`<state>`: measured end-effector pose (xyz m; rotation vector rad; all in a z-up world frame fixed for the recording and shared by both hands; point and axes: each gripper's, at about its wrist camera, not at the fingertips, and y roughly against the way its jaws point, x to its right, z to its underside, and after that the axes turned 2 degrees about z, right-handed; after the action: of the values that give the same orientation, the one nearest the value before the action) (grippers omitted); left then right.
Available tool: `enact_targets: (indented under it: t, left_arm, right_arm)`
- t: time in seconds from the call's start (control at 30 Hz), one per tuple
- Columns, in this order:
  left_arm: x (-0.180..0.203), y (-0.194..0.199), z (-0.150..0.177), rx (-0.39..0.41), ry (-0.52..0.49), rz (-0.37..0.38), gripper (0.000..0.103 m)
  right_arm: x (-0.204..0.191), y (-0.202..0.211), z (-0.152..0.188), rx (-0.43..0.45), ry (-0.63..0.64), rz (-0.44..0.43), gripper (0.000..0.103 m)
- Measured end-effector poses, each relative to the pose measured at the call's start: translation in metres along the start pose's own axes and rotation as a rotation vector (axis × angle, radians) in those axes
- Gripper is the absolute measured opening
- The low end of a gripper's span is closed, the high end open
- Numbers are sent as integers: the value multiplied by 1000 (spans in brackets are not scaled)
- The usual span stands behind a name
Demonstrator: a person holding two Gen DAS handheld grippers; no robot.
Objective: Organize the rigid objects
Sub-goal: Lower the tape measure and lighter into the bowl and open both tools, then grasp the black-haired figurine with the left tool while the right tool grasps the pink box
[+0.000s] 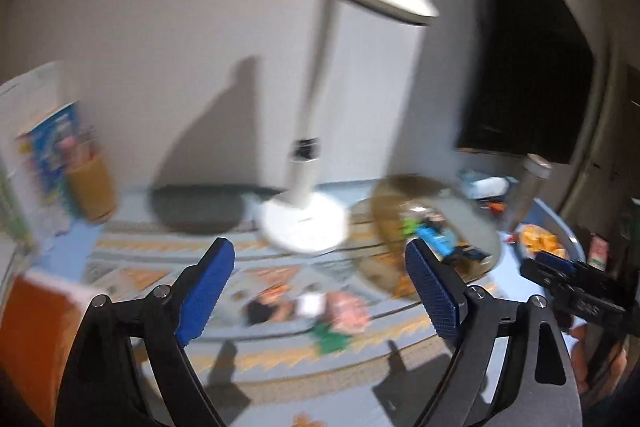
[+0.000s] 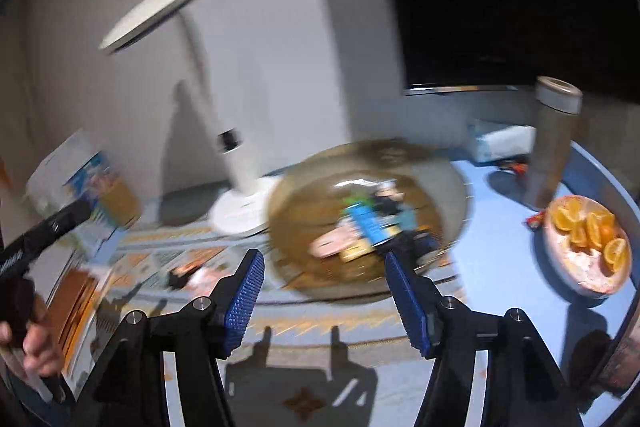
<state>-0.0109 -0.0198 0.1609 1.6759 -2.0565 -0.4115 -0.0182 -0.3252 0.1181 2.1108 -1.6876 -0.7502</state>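
Both views are motion-blurred. A round brown tray [image 2: 448, 187] holds several small toys, among them a blue block [image 2: 366, 225] and a pink piece [image 2: 330, 247]; it also shows in the left wrist view [image 1: 478, 223]. More small toys, a pink one [image 1: 346, 311] and a green one [image 1: 330, 341], lie loose on the patterned cloth in front of my left gripper [image 1: 320, 291], which is open and empty above them. My right gripper [image 2: 322, 293] is open and empty just before the tray's near rim.
A white desk lamp [image 1: 304, 223] stands behind the cloth. A plate of orange slices [image 2: 588, 247] and a tall grey cylinder [image 2: 552, 147] stand at the right. A box and an orange cup [image 1: 90, 183] stand at the left. A dark monitor [image 1: 528, 59] hangs at the back right.
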Motion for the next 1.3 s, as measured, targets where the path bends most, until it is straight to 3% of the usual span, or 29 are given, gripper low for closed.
enact_targets:
  t: [0.2,0.3,0.4,0.5,0.83,0.87,0.97,1.03,1.13,1.2,1.27,1.3]
  left_arm:
    - [-62,-35,66,-141,61,-156,87]
    - [-82,-59,98,-199,86,-170,86]
    - [-91,-71,116,-240,117,-176,86]
    - [-87,-68,112,-204,92,-170,87]
    - [-76,-71,115,-230,30,-181,87]
    - [-76,-73,115,-243,27,-179,87]
    - [-69,-86,113,-381,-32,-186,87]
    - [-60,-89,103,-402,-93,-214,87]
    - [-53,-92,77,-355,-112,-107,87]
    - [-55,-111,65,-366,-113,-52,87]
    - [-60,-133,60,-408,-102,-51,86]
    - [-64,-143,58,-417,-87,-30,86]
  right_arm:
    - [-40,-42,61,-61,64,-33,76]
    - [-42,-65,88,-99,81,-37,76]
    - [-43,-73,93,-115,107,-23,76]
    - [-43,-80,94,-128,99,-20,83]
    - [-52,-90,95,-180,151,3,83]
    - [-52,-93,94,-200,149,-6,83]
    - [-55,-105,88,-295,185,-20,83]
    - [-62,-108,74,-311,236,-4,83]
    - [-73,-110,49,-281,273,-76,83]
    - [-85,-120,39,-268,327,-94,81]
    - [-94,-134,36,-276,374,-92,65]
    - [-97,-141,36,-289,388,-102,62]
